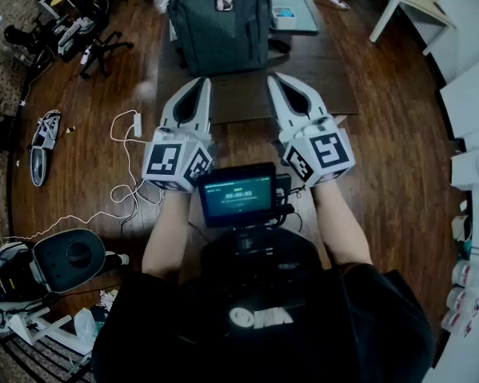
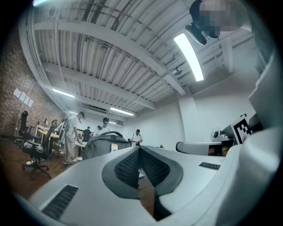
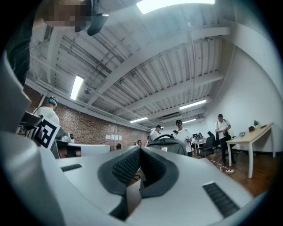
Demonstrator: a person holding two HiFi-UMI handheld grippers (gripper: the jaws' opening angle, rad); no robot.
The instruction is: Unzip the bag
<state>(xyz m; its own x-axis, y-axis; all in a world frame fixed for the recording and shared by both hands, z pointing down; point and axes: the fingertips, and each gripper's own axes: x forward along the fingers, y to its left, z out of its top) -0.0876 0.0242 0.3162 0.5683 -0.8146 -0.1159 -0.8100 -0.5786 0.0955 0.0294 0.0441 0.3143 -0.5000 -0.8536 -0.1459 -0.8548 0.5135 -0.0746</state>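
Pointing side by side at the grey bag point(image 1: 220, 25), which sits at the far end of the table point(image 1: 322, 71), the left claw point(image 1: 202, 84) and right claw point(image 1: 274, 80) are each pressed together, empty and short of it, likely poised before reaching for its zip.

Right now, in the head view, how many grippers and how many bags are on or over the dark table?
Grippers: 2, the left gripper and the right gripper, both shut.
Bags: 1, the grey bag.
Total: 3.
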